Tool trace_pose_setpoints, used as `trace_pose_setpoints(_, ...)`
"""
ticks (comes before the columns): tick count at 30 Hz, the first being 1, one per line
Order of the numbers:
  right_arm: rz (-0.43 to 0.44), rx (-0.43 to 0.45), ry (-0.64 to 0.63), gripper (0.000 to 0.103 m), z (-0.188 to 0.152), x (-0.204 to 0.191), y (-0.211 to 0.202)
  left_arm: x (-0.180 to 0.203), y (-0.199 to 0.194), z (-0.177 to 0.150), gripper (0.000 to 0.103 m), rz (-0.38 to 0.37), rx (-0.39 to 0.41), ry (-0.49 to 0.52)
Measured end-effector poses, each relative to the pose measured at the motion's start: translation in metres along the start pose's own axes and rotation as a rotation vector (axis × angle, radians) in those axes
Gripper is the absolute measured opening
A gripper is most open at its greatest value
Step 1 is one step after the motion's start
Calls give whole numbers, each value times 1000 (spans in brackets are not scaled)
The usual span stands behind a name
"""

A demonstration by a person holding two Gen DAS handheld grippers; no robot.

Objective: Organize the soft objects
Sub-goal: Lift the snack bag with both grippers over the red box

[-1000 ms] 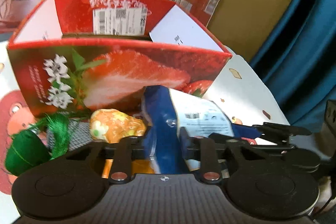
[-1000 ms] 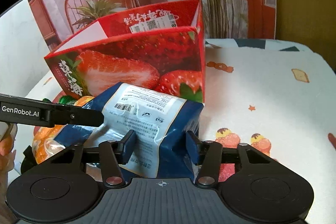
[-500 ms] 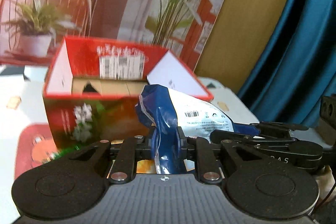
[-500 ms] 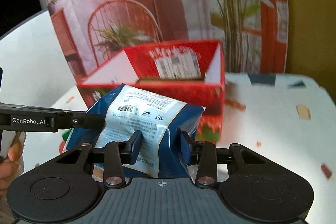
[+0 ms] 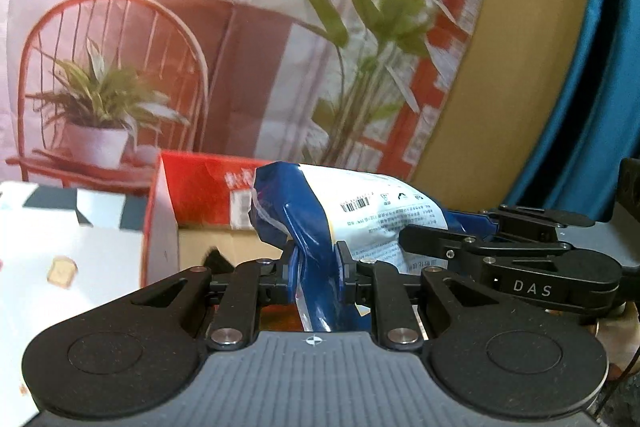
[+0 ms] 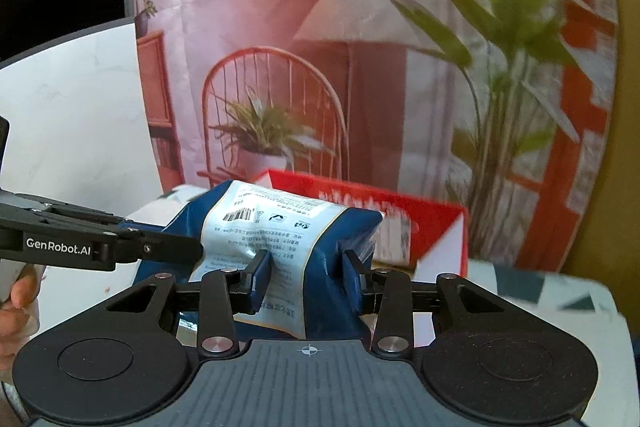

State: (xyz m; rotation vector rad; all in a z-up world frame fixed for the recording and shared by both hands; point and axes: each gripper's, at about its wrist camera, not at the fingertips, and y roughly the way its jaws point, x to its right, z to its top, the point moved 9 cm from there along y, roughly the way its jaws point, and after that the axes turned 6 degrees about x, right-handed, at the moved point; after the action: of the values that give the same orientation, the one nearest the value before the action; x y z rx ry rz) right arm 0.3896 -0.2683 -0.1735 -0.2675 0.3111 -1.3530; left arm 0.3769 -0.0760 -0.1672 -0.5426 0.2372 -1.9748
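Printed backdrop behind counter [image 5: 48,227]. Bag [image 5: 352,219] held aloft over red box [image 5: 192,195], each end pinched: left gripper [image 5: 314,267] clamped on blue edge, right gripper [image 6: 304,279] squeezed on other end. Two-point hold judged needed so limp bag is kept level for lowering into box.

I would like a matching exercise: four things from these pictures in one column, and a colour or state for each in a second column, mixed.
Things:
1. bag
2. box
3. left gripper
4. curtain

States:
A. teal
B. red, open on top
C. blue and white, held by both grippers
D. shut on the bag's blue end

Pairs: 1-C, 2-B, 3-D, 4-A
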Motion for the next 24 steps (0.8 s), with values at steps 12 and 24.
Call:
trace_pose_setpoints(12, 4, 79, -43, 35, 64, 16, 66, -28, 43, 68, 19, 42, 75, -39)
trace_pose_setpoints(24, -1, -36, -59, 36, 38, 43, 130, -57, 105, 31, 20, 67, -93, -35)
